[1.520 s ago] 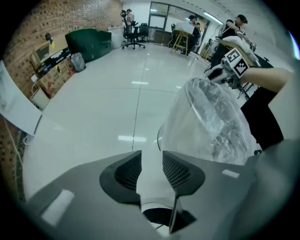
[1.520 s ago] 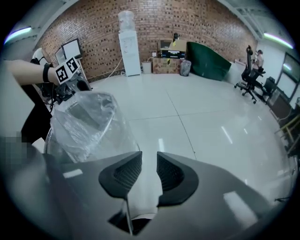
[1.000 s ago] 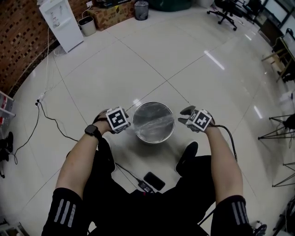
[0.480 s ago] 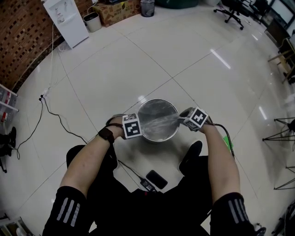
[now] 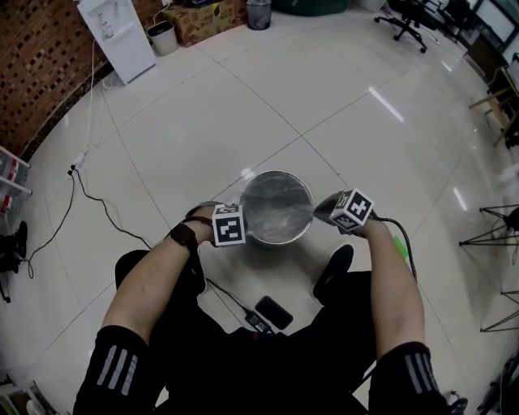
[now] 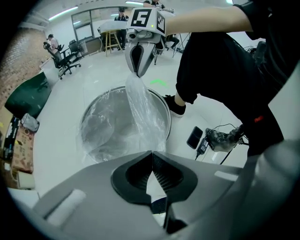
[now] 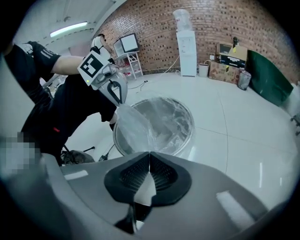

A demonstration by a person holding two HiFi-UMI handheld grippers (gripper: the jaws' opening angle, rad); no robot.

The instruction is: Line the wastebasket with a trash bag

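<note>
Two in all: the left gripper (image 6: 151,157) and the right gripper (image 7: 149,157). One steel wastebasket (image 5: 276,173), one clear trash bag (image 6: 140,105), one phone (image 5: 274,313) on the floor. By the far wall: one water dispenser (image 5: 116,36), one cardboard box (image 5: 203,18), and two small bins, a pale bin (image 5: 163,37) and a dark mesh bin (image 5: 259,13). Office chairs (image 5: 408,20) look like two, though they are too small to be sure

Nothing legible; any print on the cardboard box (image 5: 203,16) seems too small.

A: What does the floor (image 5: 203,121) carry?
B: Glossy white tiles. The wastebasket (image 5: 276,172) stands between the left hand-held gripper (image 6: 151,154) and the right hand-held gripper (image 7: 149,154) (just beside both). A black phone (image 5: 274,313) lies behind them, toward the person.
</note>
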